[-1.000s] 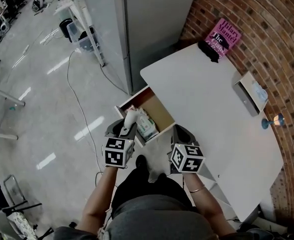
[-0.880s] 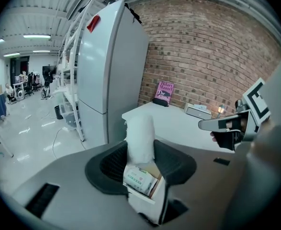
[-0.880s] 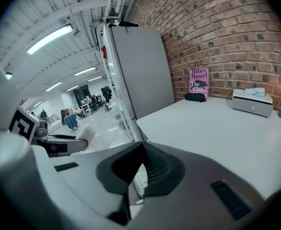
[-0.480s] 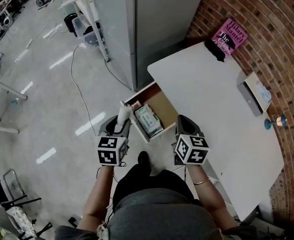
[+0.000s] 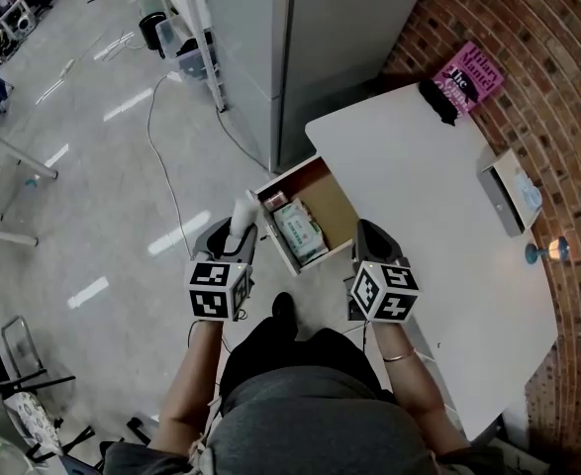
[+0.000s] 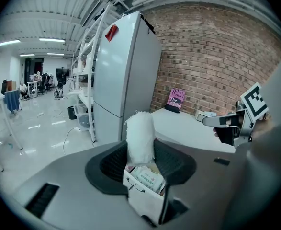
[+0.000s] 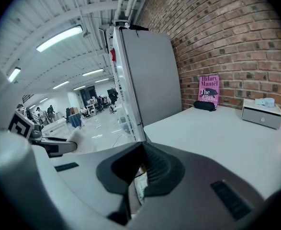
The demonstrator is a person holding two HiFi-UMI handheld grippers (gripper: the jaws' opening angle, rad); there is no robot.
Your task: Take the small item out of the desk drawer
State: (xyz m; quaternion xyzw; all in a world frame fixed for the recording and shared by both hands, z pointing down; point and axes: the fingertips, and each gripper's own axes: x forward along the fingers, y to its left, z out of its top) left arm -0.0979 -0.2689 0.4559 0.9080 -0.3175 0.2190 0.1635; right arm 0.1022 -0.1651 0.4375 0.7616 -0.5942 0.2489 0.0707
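Note:
A white fluffy roll [image 5: 242, 214] stands upright between the jaws of my left gripper [image 5: 235, 237], which is shut on it, just left of the open desk drawer [image 5: 339, 198]. In the left gripper view the roll [image 6: 140, 137] rises above the drawer's front [image 6: 141, 201]. A white and green packet [image 5: 300, 231] and a small reddish item [image 5: 275, 201] lie inside the drawer. My right gripper [image 5: 367, 234] hovers at the drawer's right front corner. Its jaws are together with nothing in them, and the packet [image 7: 140, 188] shows through the slit below them.
The white desk [image 5: 419, 196] carries a pink book [image 5: 470, 72], a black case [image 5: 441, 102], a small grey box [image 5: 513, 191] and a blue stand [image 5: 544, 252] along the brick wall. A grey fridge [image 5: 270, 47] stands behind the drawer. A cable [image 5: 166, 166] lies on the floor.
My left gripper has carried the white roll left, from over the drawer's front corner to beside the drawer. The right gripper keeps its place by the drawer. The head camera has shifted.

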